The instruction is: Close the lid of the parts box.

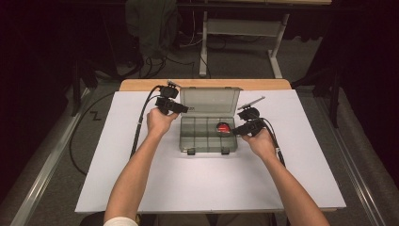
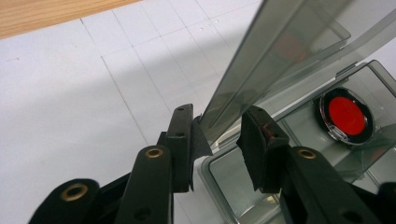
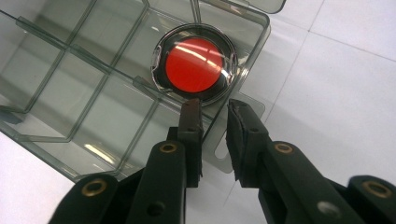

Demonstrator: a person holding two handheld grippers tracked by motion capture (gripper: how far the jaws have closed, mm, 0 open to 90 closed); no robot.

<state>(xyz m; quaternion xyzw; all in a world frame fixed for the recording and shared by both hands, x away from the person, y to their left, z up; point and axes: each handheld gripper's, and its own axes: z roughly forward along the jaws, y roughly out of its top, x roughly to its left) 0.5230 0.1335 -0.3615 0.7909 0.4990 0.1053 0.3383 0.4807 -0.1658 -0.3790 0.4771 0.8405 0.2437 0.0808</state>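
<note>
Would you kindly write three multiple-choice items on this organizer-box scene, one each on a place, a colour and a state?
1. Where in the box does the round disc lie?
A. a compartment on its right side
B. a compartment on its left side
C. on the sheet outside the box

2. What colour is the disc's centre?
A. blue
B. red
C. yellow

3. How is the lid?
A. latched shut
B. taken off
C. raised open

Answers: 1 A, the high view shows it by the right gripper. 2 B, red in every view. 3 C, it stands up by the left gripper.
</note>
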